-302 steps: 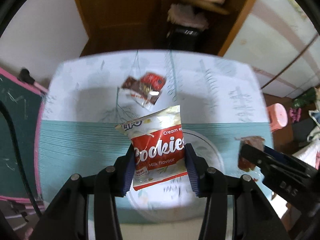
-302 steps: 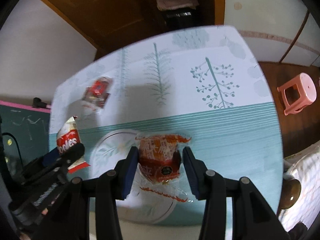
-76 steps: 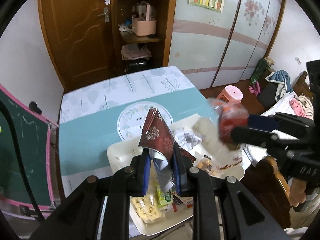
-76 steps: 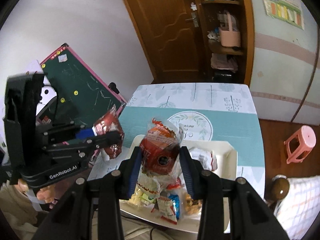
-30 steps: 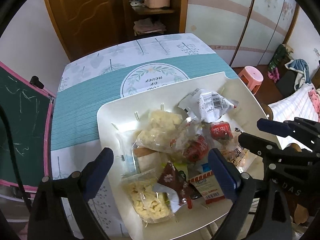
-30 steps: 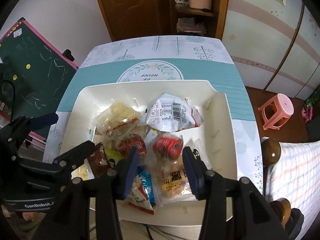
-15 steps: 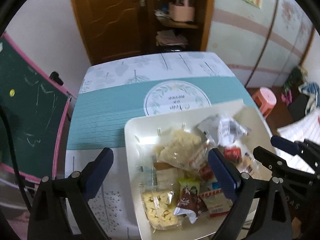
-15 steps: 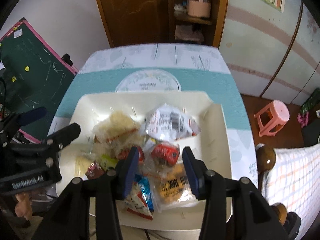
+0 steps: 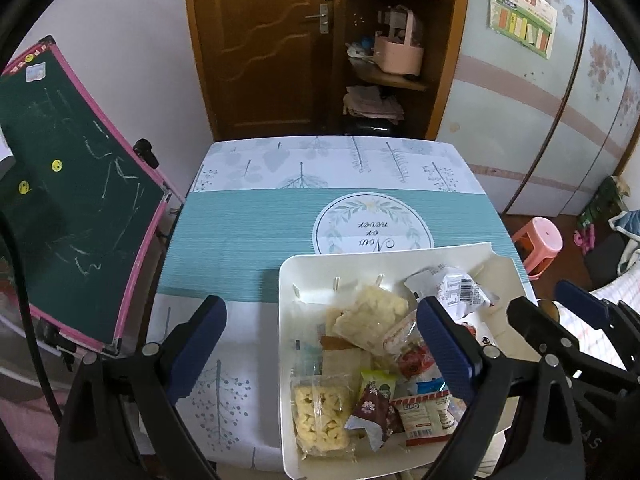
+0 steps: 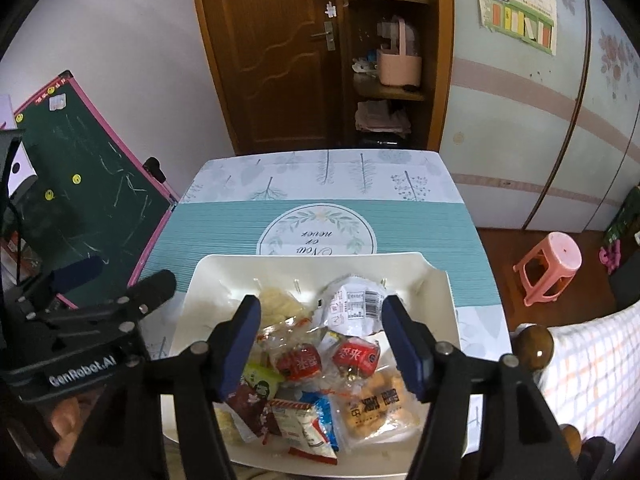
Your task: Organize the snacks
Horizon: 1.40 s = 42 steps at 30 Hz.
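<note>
A white tray (image 9: 288, 280) on the teal tablecloth holds a heap of snack packets. Among them are a white barcode packet (image 10: 356, 308), two small red packets (image 10: 356, 356), a biscuit bag (image 10: 376, 404), a red-and-white cookie pack (image 9: 424, 412) and a dark red wrapper (image 9: 374, 404). My left gripper (image 9: 320, 316) hangs open wide above the tray's left rim, with nothing in it. My right gripper (image 10: 322, 312) hovers over the heap with its jaws opening. The packets lie loose below, and its pads press on none of them.
A green chalkboard (image 9: 72, 200) with a pink frame leans against the table's left side. A pink stool (image 10: 548, 268) stands on the floor to the right. A checked bed cover (image 10: 588, 360) and a wooden knob (image 10: 534, 344) lie near right. A brown door and shelves stand behind the table.
Both grippers have risen away from the tray, so more of the room shows. The right jaws have spread wider, and the red packet that lay between them now rests in the heap.
</note>
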Available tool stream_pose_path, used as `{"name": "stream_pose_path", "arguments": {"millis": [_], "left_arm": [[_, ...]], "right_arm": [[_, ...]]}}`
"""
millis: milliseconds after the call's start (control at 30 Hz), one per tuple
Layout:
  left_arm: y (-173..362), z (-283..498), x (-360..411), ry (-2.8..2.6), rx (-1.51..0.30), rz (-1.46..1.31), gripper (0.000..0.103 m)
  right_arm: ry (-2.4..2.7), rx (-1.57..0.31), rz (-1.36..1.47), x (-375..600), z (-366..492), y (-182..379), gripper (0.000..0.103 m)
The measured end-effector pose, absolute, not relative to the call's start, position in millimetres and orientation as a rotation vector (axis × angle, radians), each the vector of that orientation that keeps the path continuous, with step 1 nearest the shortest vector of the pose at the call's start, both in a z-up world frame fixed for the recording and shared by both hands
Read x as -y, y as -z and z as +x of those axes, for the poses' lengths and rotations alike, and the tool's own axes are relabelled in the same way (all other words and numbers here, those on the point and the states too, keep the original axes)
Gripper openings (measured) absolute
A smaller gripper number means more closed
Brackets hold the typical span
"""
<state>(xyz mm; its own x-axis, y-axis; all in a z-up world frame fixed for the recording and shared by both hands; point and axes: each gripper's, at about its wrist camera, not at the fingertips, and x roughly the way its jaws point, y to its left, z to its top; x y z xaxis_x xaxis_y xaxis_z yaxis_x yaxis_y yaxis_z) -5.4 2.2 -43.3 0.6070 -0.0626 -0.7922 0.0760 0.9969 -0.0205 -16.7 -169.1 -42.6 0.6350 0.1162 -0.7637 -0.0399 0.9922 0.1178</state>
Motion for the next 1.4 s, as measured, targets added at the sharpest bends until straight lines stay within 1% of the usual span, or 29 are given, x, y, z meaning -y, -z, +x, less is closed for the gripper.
{"name": "stream_pose_path", "arguments": {"millis": [200, 1400], "left_arm": [[42.0, -8.6, 2.0, 0.039, -0.902, 0.044, 0.096], [44.8, -7.0, 2.1, 0.018, -0.914, 0.043, 0.096]], "right_arm": [[-0.073, -0.854, 0.068, 164.3, -22.8, 38.1, 0.063], [-0.098, -0.899, 0.12, 166.3, -13.1, 49.9, 0.063]]}}
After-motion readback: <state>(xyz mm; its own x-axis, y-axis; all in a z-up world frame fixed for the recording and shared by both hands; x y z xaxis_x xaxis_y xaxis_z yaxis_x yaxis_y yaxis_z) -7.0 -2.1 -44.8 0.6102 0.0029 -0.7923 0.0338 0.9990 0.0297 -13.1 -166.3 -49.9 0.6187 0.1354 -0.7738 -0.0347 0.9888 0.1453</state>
